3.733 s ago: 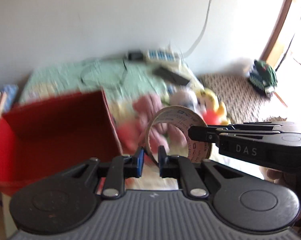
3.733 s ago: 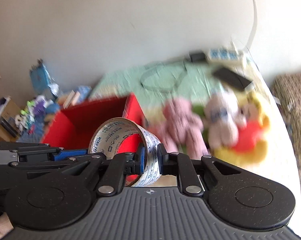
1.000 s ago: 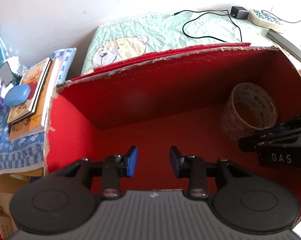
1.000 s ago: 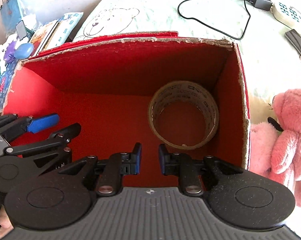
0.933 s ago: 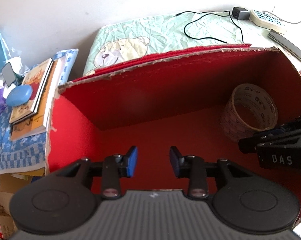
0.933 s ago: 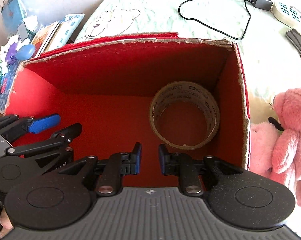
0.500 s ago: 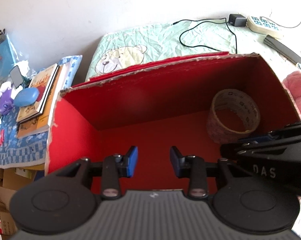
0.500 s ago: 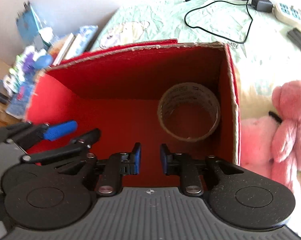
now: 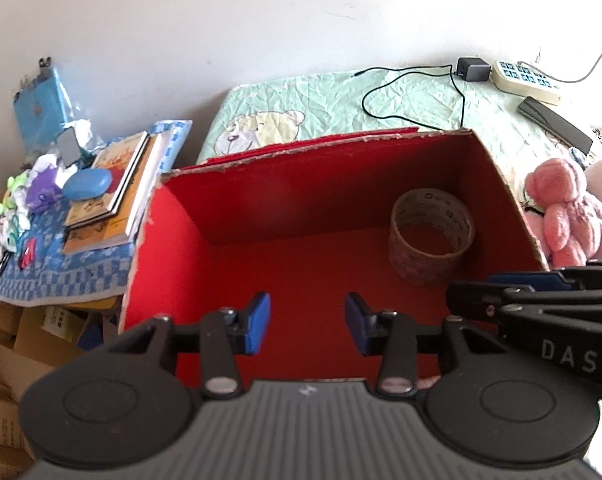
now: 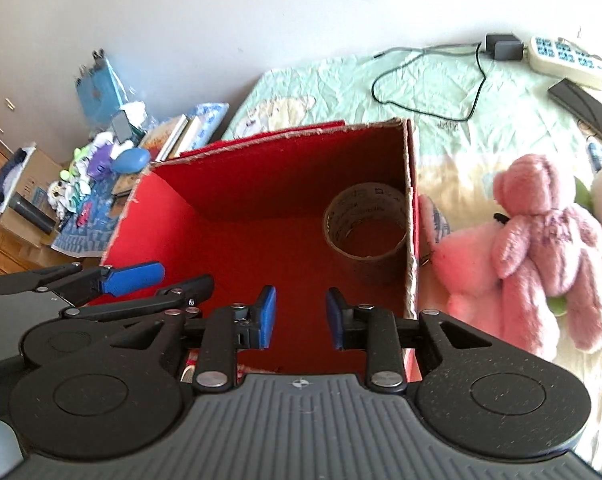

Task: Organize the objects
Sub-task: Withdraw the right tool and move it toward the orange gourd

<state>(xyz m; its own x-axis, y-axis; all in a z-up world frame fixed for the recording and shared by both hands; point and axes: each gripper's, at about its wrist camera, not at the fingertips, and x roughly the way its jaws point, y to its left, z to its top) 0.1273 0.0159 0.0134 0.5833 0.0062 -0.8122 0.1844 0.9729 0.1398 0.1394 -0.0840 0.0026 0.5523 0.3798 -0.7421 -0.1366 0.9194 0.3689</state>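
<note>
Both grippers, left gripper [image 9: 305, 322] and right gripper [image 10: 301, 316], hang spread and empty above the red box [image 10: 412, 216]. Beside its right wall lies the pink plush bear [image 10: 541, 240], likely light and squashy; pinch its torso. Inside stands the tape roll [image 9: 431, 236]. Only the left view shows the books [image 9: 109, 200] fully.

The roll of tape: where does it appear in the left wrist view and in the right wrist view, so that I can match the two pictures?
Left wrist view: the roll of tape lies right of centre, inside the red box, near its right wall.
Right wrist view: the roll lies slightly right of centre, against the box's right wall.
Shared landmark: the pink plush toy, outside the box on its right.
</note>
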